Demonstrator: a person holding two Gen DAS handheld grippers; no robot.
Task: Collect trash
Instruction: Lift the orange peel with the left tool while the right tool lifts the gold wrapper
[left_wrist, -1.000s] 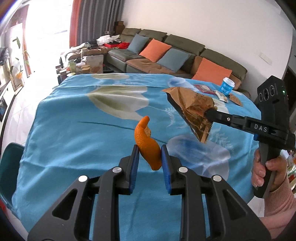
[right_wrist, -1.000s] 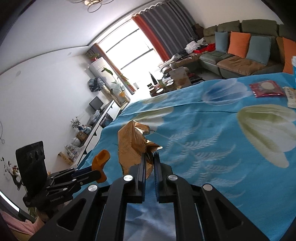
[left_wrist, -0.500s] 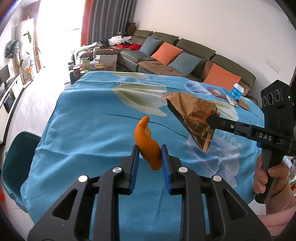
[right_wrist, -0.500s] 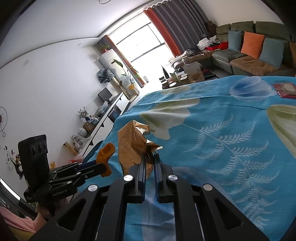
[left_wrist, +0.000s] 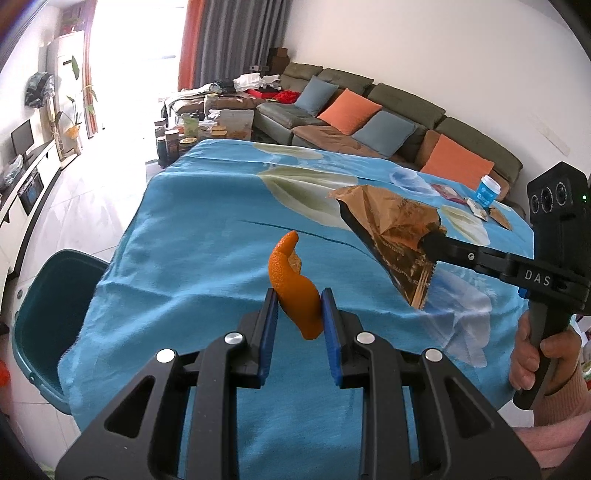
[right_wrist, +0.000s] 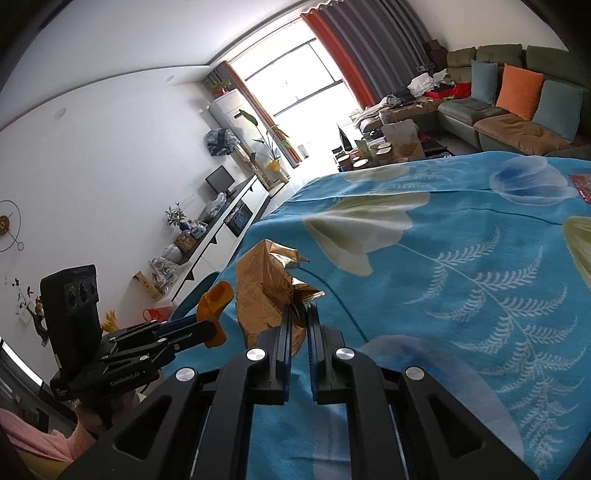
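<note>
You had both pieces of trash lifted clear of the blue flowered tabletop (left_wrist: 207, 236): your left claw (left_wrist: 295, 314) was clamped on the orange peel (left_wrist: 293, 286), and your right claw (right_wrist: 298, 325) was pinched nearly closed on the crumpled brown wrapper (right_wrist: 267, 291). The step in hand looked like the carry toward the teal bin (left_wrist: 33, 314) beside the tabletop's left corner. The next move called for bringing each claw over the bin's mouth before you let go, peel first since it was nearer. Much of the bin was cut off by the cloth's edge, so you could not judge its contents. A blue cup (left_wrist: 487, 190) and small packets (left_wrist: 480, 212) waited at the far corner, too small to identify.
</note>
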